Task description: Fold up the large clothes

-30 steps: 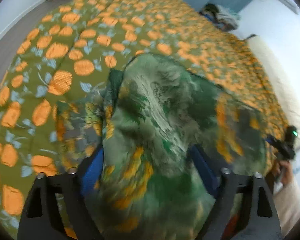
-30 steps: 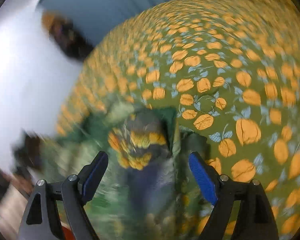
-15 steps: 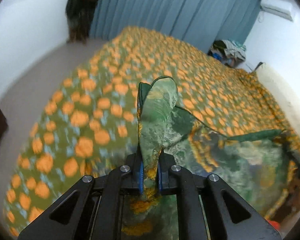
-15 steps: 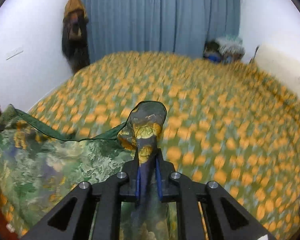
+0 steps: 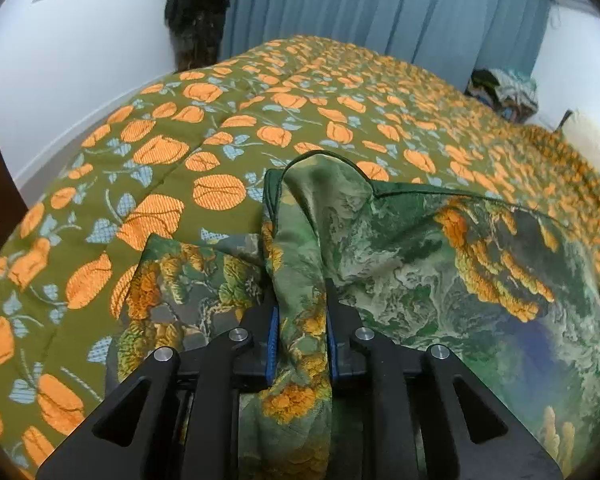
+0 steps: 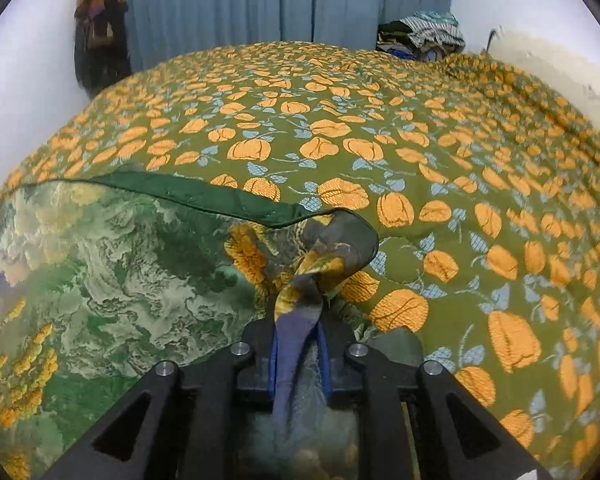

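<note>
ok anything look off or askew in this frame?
Nothing stands out. Both the left gripper and right gripper are shut on corners of the green patterned garment, its dark hem spanning between them over the orange-flowered bedspread. No tears visible.

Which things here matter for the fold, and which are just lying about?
In the job:
- green printed garment
- left gripper, shut on its edge
- right gripper, shut on its edge
- orange-flowered bedspread, the folding surface

Lying about:
- clothes pile by the blue curtain
- dark coat hanging on the wall
</note>
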Tool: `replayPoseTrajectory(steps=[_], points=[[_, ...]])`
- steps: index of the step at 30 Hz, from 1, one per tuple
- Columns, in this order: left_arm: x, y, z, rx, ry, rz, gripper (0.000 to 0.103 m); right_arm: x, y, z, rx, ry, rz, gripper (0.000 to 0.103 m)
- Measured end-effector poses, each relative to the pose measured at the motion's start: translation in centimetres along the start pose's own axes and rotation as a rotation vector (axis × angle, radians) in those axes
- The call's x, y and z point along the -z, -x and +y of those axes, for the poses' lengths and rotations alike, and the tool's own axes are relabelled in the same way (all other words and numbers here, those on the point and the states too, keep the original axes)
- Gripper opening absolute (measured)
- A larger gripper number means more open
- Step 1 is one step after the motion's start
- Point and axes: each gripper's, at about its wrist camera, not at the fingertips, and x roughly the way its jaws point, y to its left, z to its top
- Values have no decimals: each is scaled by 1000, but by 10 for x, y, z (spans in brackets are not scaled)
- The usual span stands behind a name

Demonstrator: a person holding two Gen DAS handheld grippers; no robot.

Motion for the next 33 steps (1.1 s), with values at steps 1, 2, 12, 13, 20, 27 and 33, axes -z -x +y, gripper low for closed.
replayPoseTrajectory(steps=[1, 2, 12, 13, 20, 27, 33], points=[[1, 0, 1, 6, 5, -7, 19, 1, 0, -3, -11, -10, -3, 18], [1, 0, 4, 16, 13, -13, 19, 0, -2, -2, -13, -12, -6, 18], [3, 1, 12, 113, 90, -11, 22, 2, 0, 0, -32, -37, -30, 18], [3, 2, 14, 131, 100, -7, 23, 2, 0, -1, -35, -41, -32, 19], [-10, 27, 21, 163, 112, 82, 75, -5, 13, -20, -111, -109, 5, 25], [-19, 92, 39, 105, 85, 9, 87, -10, 80, -52, -78, -125, -65, 60], [-30, 110, -3, 141, -41, -27, 91, -7, 128, -17, -138, 31, -114, 60]])
